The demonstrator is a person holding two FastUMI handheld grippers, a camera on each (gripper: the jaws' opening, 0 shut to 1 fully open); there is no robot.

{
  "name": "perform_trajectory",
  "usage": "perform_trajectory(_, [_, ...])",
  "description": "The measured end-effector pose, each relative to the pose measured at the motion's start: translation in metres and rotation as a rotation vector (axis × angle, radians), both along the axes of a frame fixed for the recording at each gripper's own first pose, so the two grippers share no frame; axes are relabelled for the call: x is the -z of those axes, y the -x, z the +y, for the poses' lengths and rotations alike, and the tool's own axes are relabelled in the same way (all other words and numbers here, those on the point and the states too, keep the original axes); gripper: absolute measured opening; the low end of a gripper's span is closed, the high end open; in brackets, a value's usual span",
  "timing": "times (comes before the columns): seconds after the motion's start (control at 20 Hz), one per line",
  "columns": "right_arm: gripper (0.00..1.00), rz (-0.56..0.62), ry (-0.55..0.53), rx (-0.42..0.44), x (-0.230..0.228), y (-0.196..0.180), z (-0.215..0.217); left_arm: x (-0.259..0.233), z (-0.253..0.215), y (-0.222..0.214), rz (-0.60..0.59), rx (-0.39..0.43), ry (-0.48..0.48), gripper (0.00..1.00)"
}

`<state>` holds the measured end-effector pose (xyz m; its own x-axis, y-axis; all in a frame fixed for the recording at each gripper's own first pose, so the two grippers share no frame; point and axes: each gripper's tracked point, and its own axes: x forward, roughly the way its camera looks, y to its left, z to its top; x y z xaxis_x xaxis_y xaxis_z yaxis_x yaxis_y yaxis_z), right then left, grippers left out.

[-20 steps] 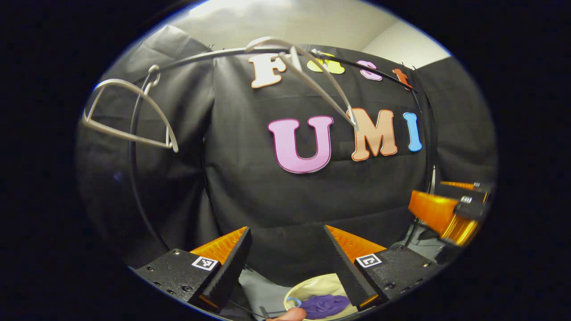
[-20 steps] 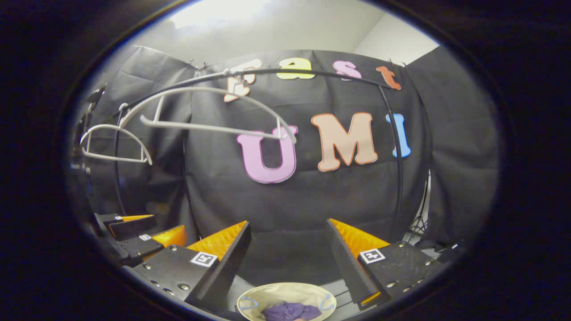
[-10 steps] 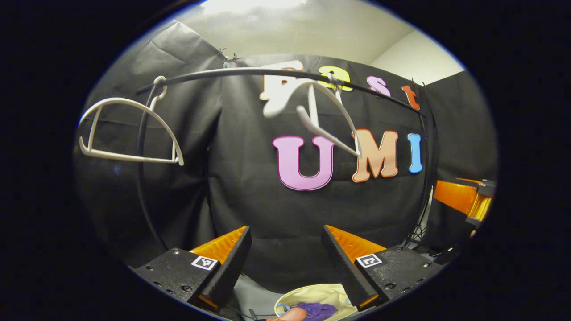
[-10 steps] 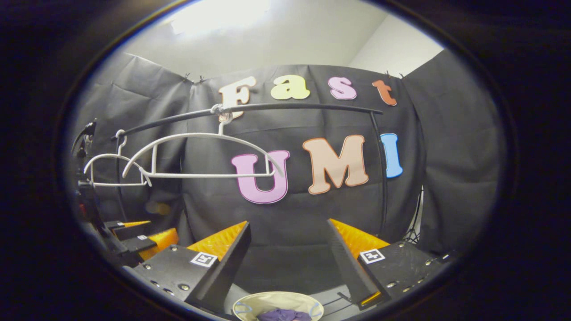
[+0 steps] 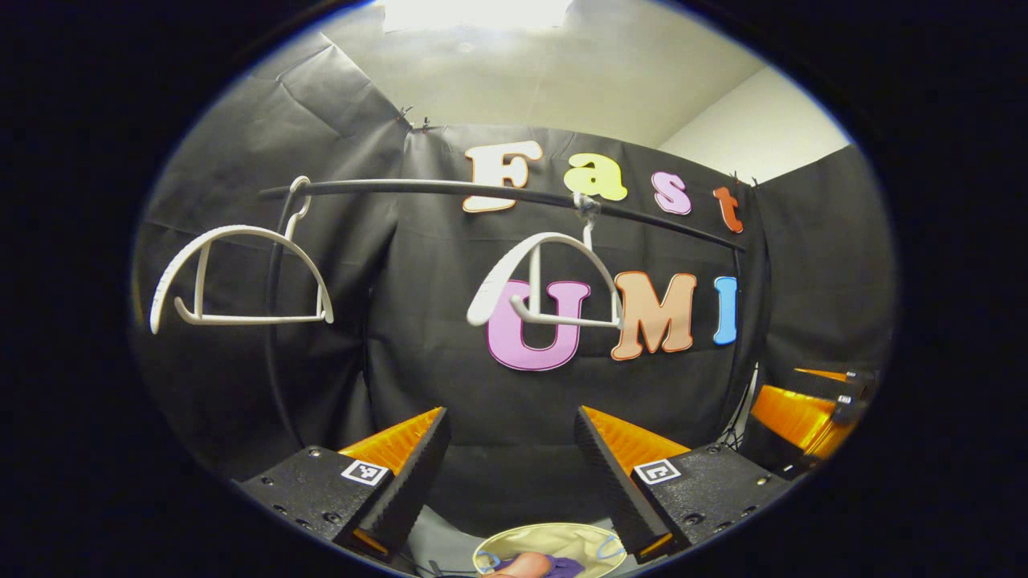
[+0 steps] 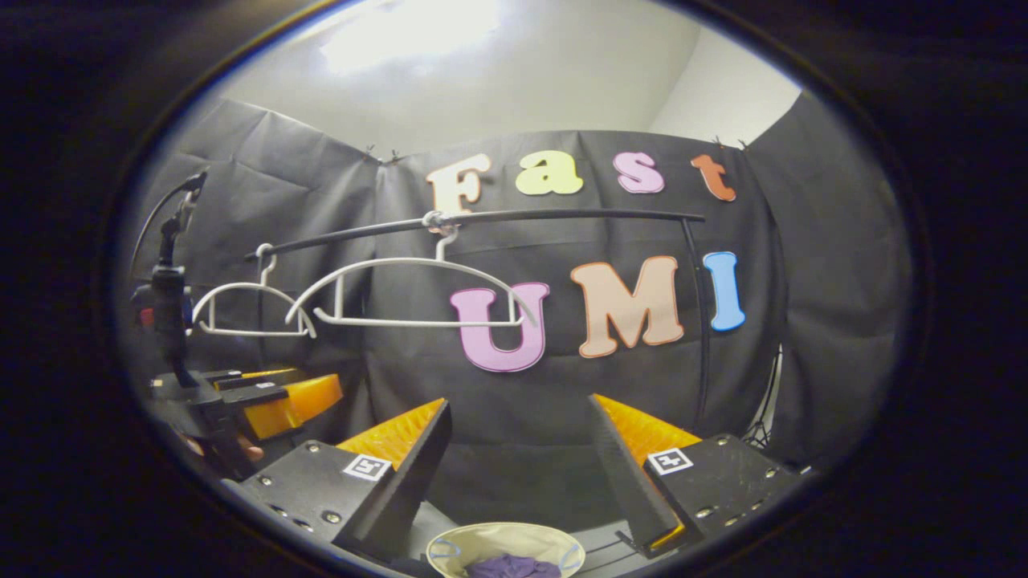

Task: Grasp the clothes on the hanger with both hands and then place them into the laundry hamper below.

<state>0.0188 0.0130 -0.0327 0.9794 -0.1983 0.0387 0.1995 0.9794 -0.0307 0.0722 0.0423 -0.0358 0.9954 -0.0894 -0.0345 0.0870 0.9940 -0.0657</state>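
We see a black metal rail (image 6: 562,215) at 12 o'clock with two bare white plastic hangers (image 6: 409,293). Cream round laundry hamper (image 6: 504,543) at 6 holds the purple clothes (image 6: 514,567). Left gripper (image 5: 507,470) and right gripper (image 6: 518,461): fingers spread, empty.

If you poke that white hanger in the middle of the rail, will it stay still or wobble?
Probably wobble: the white hanger hangs from the rail by one small hook, so a push would likely swing it. It looks like a thin, open frame with nothing on it, so it is probably light and stiff.
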Motion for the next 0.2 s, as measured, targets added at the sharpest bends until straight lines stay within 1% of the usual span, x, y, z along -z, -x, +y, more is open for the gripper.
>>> perform_trajectory(0.1, [0.96,0.014,-0.013,-0.031,0.007,0.012,0.011,0.003,-0.012,0.01,0.01,0.007,0.018,0.92])
perform_trajectory(0.15, [0.96,0.013,-0.017,-0.031,0.008,0.02,0.014,0.006,-0.018,0.014,0.022,0.014,0.025,0.92])
perform_trajectory(0.2, [1.0,0.015,-0.019,-0.035,0.007,0.022,0.018,0.009,-0.027,0.019,0.032,0.027,0.025,0.92])
